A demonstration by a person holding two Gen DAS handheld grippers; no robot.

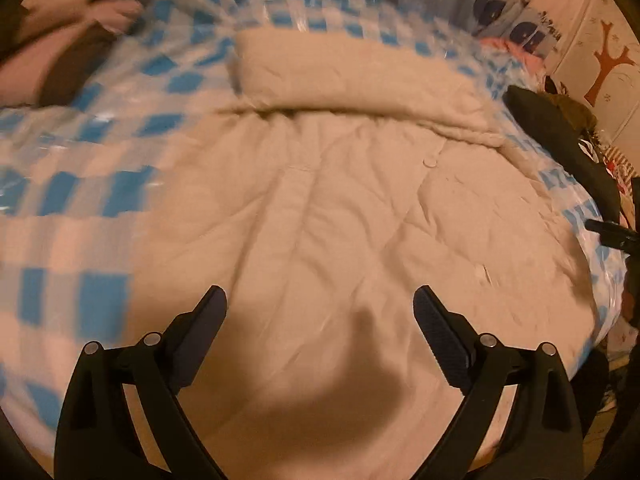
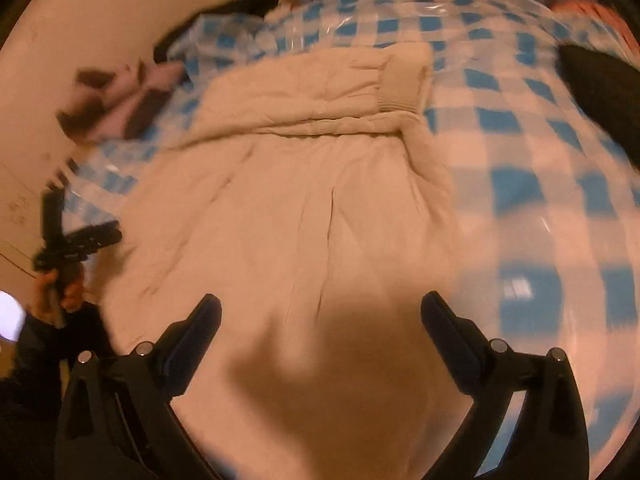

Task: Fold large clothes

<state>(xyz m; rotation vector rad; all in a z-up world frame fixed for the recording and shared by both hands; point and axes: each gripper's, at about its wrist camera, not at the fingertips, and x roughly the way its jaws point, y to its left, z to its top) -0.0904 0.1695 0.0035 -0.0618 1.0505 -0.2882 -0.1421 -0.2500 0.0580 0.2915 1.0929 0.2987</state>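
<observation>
A cream padded coat (image 1: 340,208) lies spread flat on a blue-and-white checked cover (image 1: 92,184). One sleeve (image 1: 352,76) is folded across its top; in the right wrist view that sleeve's ribbed cuff (image 2: 404,84) points right. My left gripper (image 1: 320,300) hovers open above the coat (image 2: 300,220), nothing between its fingers. My right gripper (image 2: 320,308) is open too, over the coat's lower part, with nothing in it. The left gripper (image 2: 76,236) also shows at the left edge of the right wrist view, held in a hand (image 2: 60,292).
The checked cover (image 2: 540,184) has a shiny plastic sheet over it. Pink and brown cloth (image 1: 60,60) lies at the far left. A dark object (image 1: 560,136) sits by the right edge, near a wall with a tree print (image 1: 608,64).
</observation>
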